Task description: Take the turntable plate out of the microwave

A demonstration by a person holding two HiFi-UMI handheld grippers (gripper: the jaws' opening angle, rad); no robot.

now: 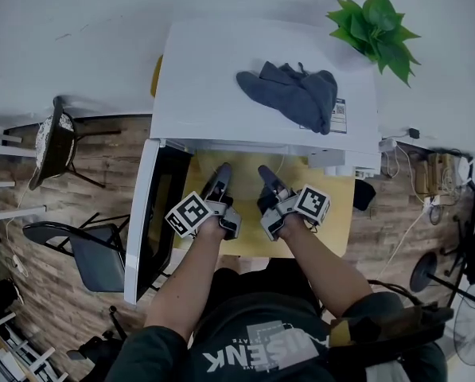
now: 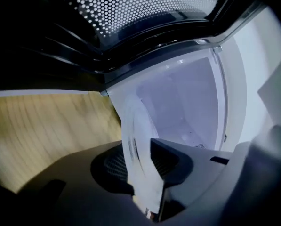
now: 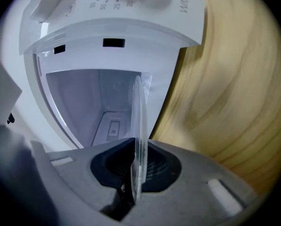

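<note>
The clear glass turntable plate [image 3: 139, 112] stands on edge in front of the open white microwave [image 1: 221, 62]. My right gripper [image 3: 138, 164] is shut on the plate's rim, the pads pressed on both faces. The plate [image 2: 133, 126] also runs between the jaws of my left gripper [image 2: 141, 161], which stand open; it leans there, blurred, with a gap beside the left pad. From the head camera both grippers, left [image 1: 220, 173] and right [image 1: 267, 175], point into the microwave's mouth side by side. The glass itself does not show in the head view.
The microwave door [image 1: 146, 213] hangs open at the left. A grey cloth [image 1: 293, 94] lies on the microwave's top, beside a green plant [image 1: 376, 26]. The microwave stands on a wooden table [image 1: 336, 205]. The white cavity [image 3: 88, 98] lies behind the plate. Chairs [image 1: 86, 253] stand at the left.
</note>
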